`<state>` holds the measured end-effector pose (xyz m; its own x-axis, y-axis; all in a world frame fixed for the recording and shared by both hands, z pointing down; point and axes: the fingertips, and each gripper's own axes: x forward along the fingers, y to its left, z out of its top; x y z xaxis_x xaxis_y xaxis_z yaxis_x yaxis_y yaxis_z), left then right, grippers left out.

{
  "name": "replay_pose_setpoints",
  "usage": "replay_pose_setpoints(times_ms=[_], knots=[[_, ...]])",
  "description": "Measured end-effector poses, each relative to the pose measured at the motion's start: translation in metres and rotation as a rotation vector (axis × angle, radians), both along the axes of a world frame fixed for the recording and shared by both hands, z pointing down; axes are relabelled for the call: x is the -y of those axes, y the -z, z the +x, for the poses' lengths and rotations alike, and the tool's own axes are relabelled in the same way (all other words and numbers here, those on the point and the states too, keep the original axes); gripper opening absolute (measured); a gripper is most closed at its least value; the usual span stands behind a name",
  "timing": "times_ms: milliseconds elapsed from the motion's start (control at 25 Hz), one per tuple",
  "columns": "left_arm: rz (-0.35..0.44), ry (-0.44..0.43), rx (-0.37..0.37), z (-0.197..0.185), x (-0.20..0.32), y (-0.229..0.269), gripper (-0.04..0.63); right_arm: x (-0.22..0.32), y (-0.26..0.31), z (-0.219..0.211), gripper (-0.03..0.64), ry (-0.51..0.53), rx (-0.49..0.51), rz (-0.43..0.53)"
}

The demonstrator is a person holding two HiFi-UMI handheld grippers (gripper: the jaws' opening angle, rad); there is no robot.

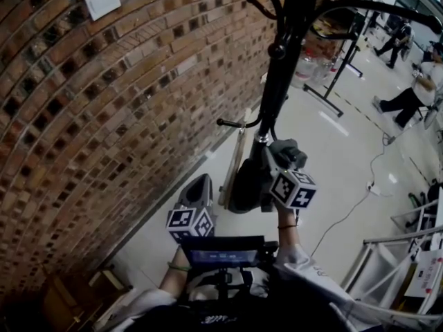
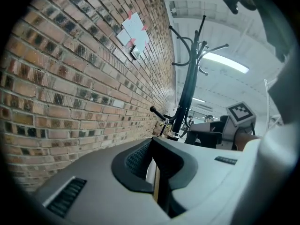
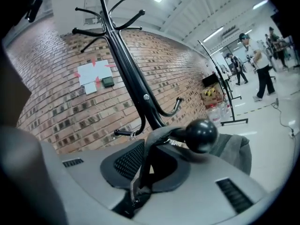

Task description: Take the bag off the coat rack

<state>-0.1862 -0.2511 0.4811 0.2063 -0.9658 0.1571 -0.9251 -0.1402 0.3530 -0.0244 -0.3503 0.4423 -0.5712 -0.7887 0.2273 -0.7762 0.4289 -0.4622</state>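
The black coat rack (image 1: 280,68) stands beside the brick wall. A dark grey bag (image 1: 246,182) hangs low on it. In the right gripper view the bag's grey strap (image 3: 157,142) loops over a hook with a black ball end (image 3: 201,134), and the bag body (image 3: 236,149) hangs behind. My right gripper (image 3: 143,168) is shut on that strap just below the hook; in the head view it sits at the bag (image 1: 266,161). My left gripper (image 1: 202,182) hovers lower left, apart from the bag, its jaws (image 2: 153,165) together with nothing between them.
The brick wall (image 1: 104,116) runs close along the left, with papers (image 3: 93,74) pinned on it. A wooden board (image 1: 235,158) leans at its foot behind the rack. A second black stand (image 1: 339,75), seated people (image 1: 408,95), a floor cable (image 1: 353,206) and a white frame (image 1: 387,261) lie to the right.
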Motion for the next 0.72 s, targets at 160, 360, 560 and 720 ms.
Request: replay_pose_setpoints(times_ms=[160,360,560,720], knots=[[-0.003,0.000,-0.014,-0.001,0.001,-0.001,0.009,-0.011,0.014,0.008,0.037,-0.006,0.074,0.017],[-0.003,-0.022,-0.025,0.007,0.000,-0.003,0.009,-0.033,0.037,0.017,0.037,0.007,0.155,0.054],[-0.004,-0.050,-0.031,0.019,-0.002,-0.004,0.009,-0.048,0.064,0.033,0.037,0.010,0.210,0.087],[-0.001,-0.058,-0.033,0.024,-0.007,-0.002,0.009,-0.063,0.069,0.054,0.035,-0.009,0.254,0.097]])
